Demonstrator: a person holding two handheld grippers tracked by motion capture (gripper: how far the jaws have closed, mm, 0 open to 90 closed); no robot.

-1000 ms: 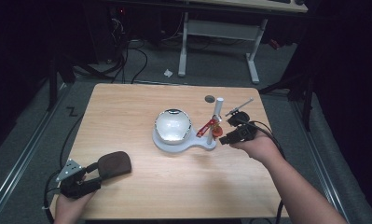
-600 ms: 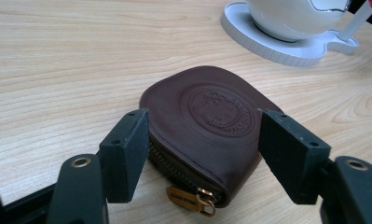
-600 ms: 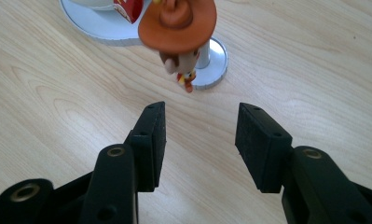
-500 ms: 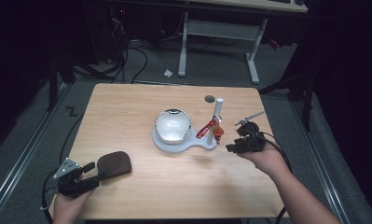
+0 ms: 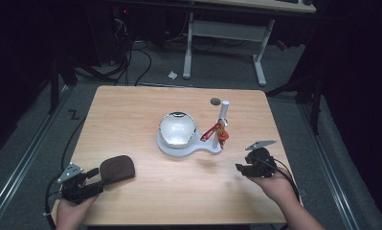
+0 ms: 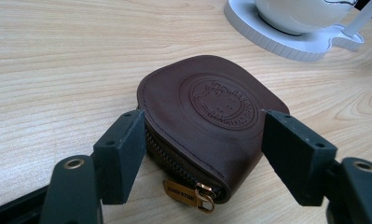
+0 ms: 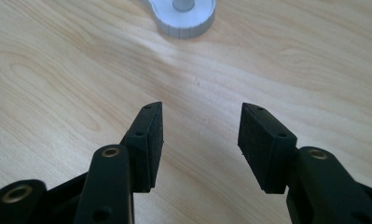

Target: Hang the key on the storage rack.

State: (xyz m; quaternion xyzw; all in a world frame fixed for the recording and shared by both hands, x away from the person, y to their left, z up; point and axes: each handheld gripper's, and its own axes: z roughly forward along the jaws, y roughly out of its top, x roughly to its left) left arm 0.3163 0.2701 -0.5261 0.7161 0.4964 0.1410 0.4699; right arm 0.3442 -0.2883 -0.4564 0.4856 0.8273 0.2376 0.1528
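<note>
A brown leather zip pouch (image 5: 117, 167) lies near the table's front left corner. My left gripper (image 5: 96, 181) is open, one jaw on each side of the pouch (image 6: 207, 112), its brass zip pull pointing toward the camera. The left jaw is at the pouch's edge and the right jaw stands slightly off it. My right gripper (image 5: 241, 168) is open over bare wood at the front right, with nothing between its jaws (image 7: 200, 135).
A white base (image 5: 205, 146) at the table's middle carries a shiny dome (image 5: 177, 128) and a white post (image 5: 223, 112) with a red piece (image 5: 212, 132) against it. A small dark disc (image 5: 215, 101) lies behind the post. A desk frame stands beyond the table.
My right gripper has pulled back from beside the post and red piece toward the table's front right. The left gripper and pouch have barely moved.
</note>
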